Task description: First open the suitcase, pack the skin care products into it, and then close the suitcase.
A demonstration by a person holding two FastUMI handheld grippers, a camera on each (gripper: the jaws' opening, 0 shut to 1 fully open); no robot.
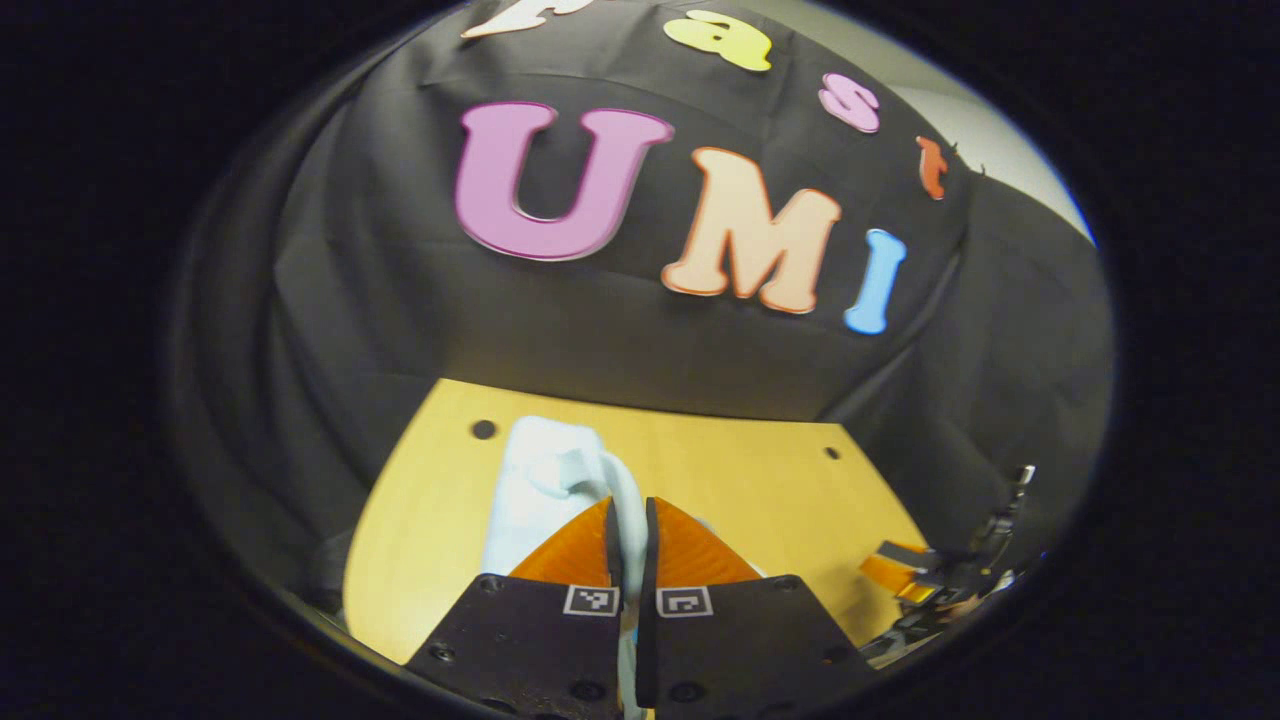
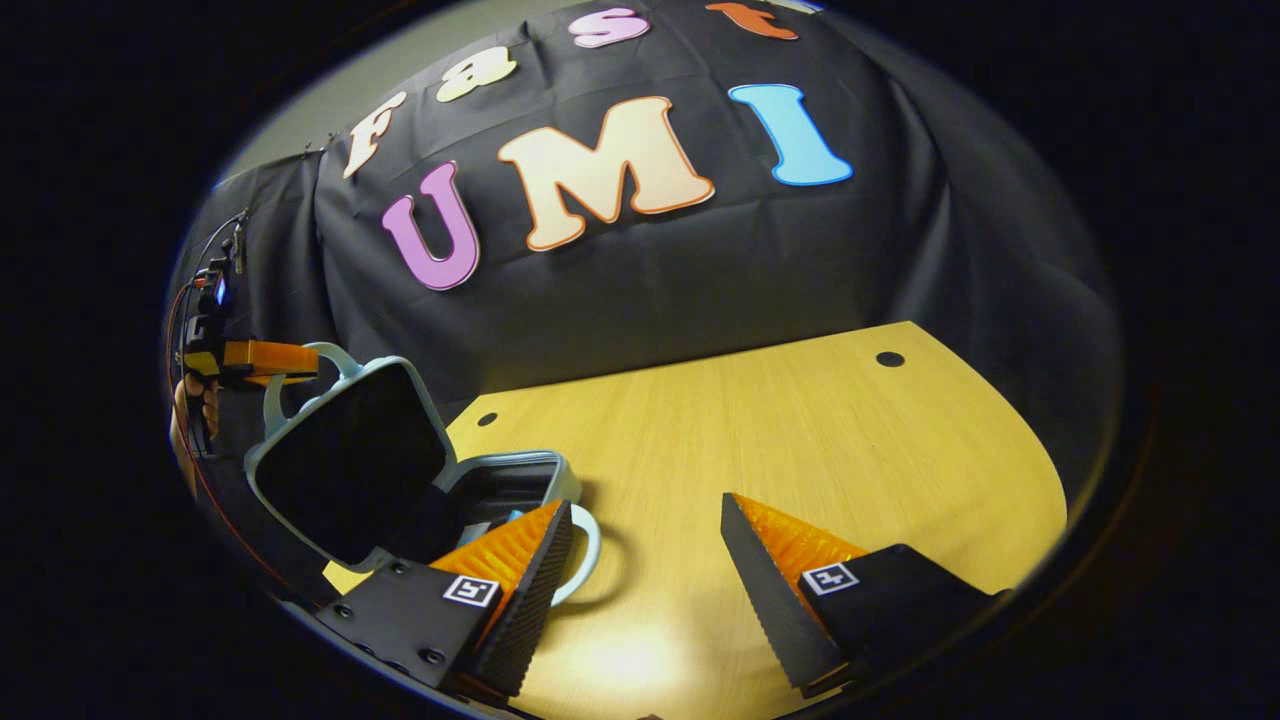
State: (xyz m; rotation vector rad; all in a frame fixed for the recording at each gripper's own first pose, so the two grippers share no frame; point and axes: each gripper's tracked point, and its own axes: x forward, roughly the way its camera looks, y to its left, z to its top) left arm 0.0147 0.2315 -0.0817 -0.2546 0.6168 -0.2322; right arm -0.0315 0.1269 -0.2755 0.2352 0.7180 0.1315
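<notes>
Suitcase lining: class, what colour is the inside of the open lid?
Black, inside a pale blue-grey rim; the suitcase lid shows best in the right gripper view.

Both the left gripper [image 1: 630, 540] and right gripper [image 2: 645, 560] have ribbed orange wedge fingers on black screw-studded blocks with square black-and-white markers, red cable at left frame edge.

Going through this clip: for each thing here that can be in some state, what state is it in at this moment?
suitcase: open, base lying on the table
suitcase lid: raised, held up by its handle
lid handle: pinched between the left gripper's fingers
left gripper: shut on the lid handle
right gripper: open, empty, above the table
</notes>
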